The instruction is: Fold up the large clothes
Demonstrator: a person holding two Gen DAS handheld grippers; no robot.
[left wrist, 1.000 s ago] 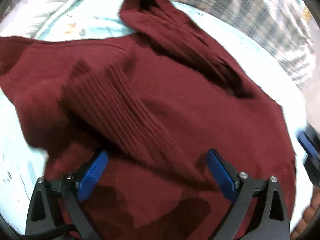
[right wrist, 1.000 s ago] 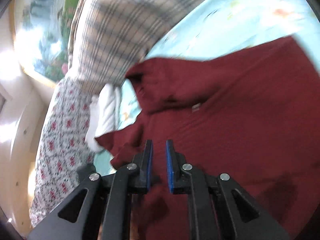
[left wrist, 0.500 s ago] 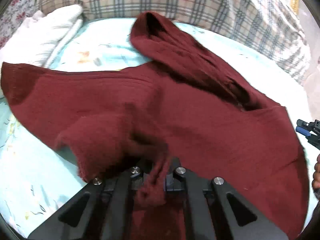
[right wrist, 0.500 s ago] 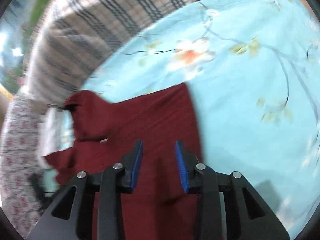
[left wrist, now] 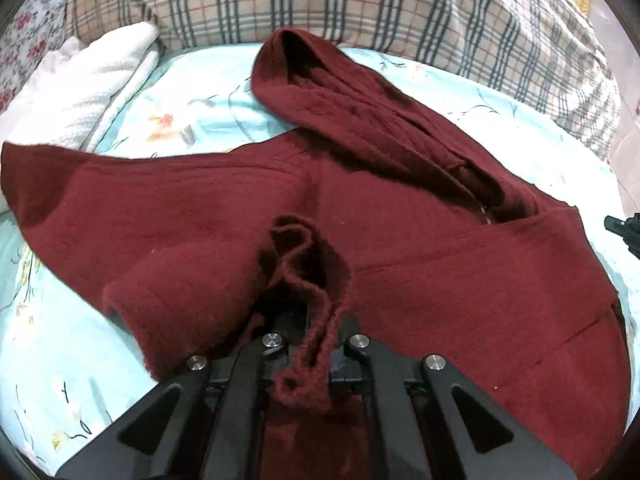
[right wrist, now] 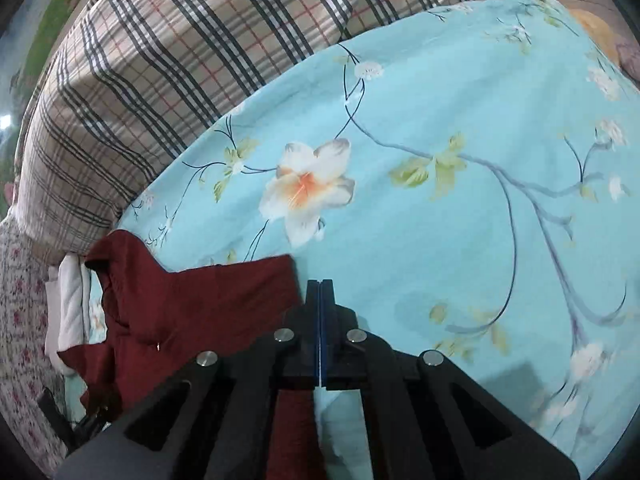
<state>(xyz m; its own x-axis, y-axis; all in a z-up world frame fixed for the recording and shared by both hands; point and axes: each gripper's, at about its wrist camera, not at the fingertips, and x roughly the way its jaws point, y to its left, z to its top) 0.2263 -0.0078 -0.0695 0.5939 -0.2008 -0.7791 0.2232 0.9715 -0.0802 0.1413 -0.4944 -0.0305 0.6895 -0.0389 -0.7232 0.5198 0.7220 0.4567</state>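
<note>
A dark red knit sweater (left wrist: 460,264) lies spread on a light blue floral bedsheet (left wrist: 52,344). One sleeve lies folded over its far part toward the pillows. My left gripper (left wrist: 314,344) is shut on a bunched fold of the sweater, lifted over the body. My right gripper (right wrist: 320,300) is shut with its blue pads pressed together at the sweater's right edge (right wrist: 224,300); no cloth shows between the pads. The right gripper's tip also shows at the far right of the left wrist view (left wrist: 626,230).
A plaid pillow (left wrist: 360,4) lines the far side of the bed and also shows in the right wrist view (right wrist: 180,60). A white folded blanket (left wrist: 80,80) lies at the far left. Open floral sheet (right wrist: 460,200) stretches right of the sweater.
My left gripper closed on the sweater and lifted a bunched fold. My right gripper swung to the sweater's right edge, opened briefly, then shut.
</note>
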